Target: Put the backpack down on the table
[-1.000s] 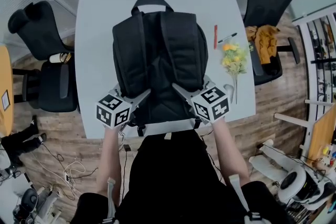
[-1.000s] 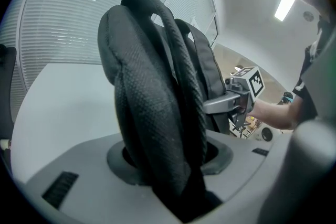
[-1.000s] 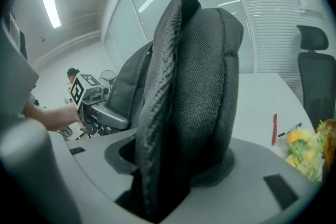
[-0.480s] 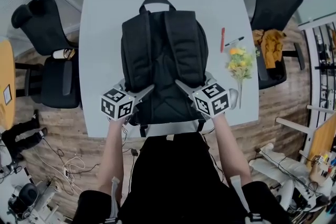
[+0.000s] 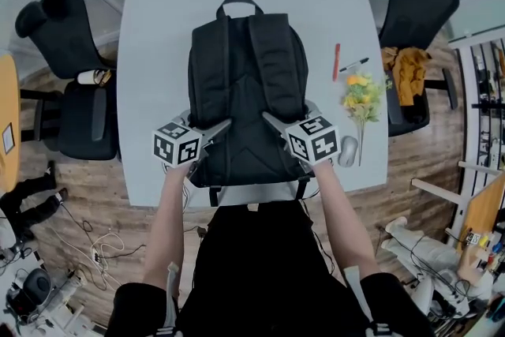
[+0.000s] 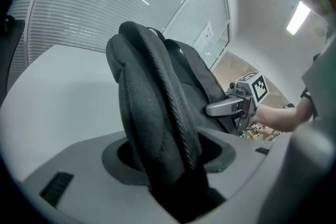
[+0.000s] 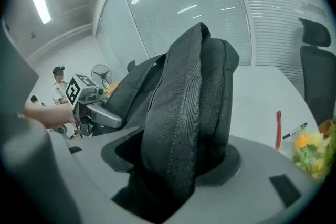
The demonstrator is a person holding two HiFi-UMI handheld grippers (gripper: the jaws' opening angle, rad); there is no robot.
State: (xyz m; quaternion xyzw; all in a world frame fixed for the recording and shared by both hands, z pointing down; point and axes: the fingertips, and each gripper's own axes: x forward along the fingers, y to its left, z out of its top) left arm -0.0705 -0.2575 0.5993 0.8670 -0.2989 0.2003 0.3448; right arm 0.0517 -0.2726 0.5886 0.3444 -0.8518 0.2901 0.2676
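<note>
A black backpack (image 5: 247, 91) lies straps-up on the white table (image 5: 158, 28), its top handle pointing away from me. My left gripper (image 5: 221, 125) is at the lower end of the left shoulder strap (image 6: 152, 128), which runs between its jaws. Across from it, my right gripper (image 5: 268, 119) has the right shoulder strap (image 7: 184, 128) between its jaws in the same way. Both pairs of jaws have just been opening, and the padded straps still fill the gaps. Each gripper view shows the other gripper against the pack: the right gripper (image 6: 226, 107) and the left gripper (image 7: 100, 115).
To the right of the pack lie a red pen (image 5: 336, 61), a black marker (image 5: 353, 65), yellow flowers (image 5: 359, 95) and a grey mouse (image 5: 347, 151). Black office chairs stand on the left (image 5: 67, 83) and right (image 5: 414, 12); the right one holds an orange cloth (image 5: 406, 67).
The backpack has come down and looks smaller and flatter on the table. Both grippers have sunk with it and drawn slightly closer together at its lower end.
</note>
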